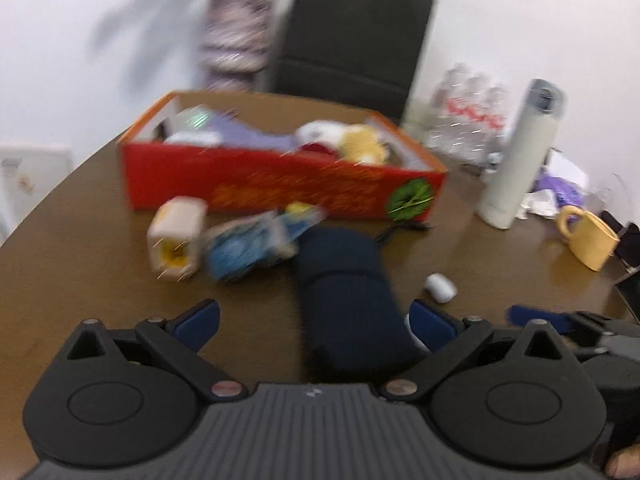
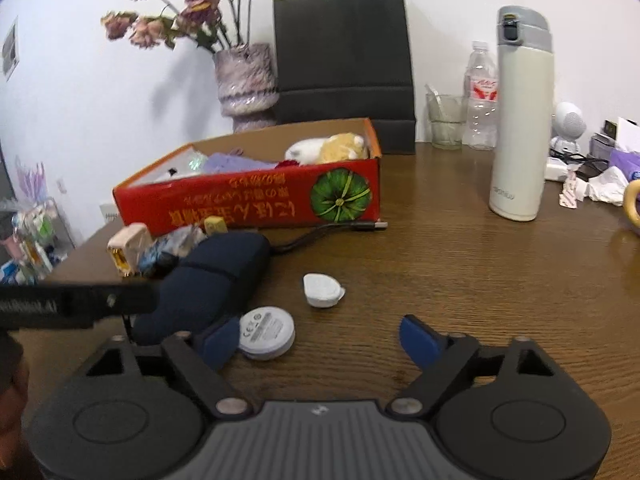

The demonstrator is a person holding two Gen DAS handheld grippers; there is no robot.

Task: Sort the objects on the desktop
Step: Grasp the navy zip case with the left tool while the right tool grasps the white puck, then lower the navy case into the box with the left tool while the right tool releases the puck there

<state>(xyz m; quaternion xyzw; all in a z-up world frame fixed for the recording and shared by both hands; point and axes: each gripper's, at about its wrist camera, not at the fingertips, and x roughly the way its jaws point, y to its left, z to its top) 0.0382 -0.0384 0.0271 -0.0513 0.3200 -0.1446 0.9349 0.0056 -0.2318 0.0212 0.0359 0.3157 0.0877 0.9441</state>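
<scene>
In the blurred left wrist view my left gripper is open. A dark navy pouch lies on the table between its fingers, close to the right finger and well apart from the left one. My right gripper is open too, low over the table. A round white disc lies just inside its left finger, next to the navy pouch. A small white cap-like piece lies ahead of the jaws. The red cardboard box behind holds plush toys and papers.
A beige little box and a blue packet lie in front of the red box. A black cable, a cream thermos, a yellow mug, a vase and a black paper bag stand around.
</scene>
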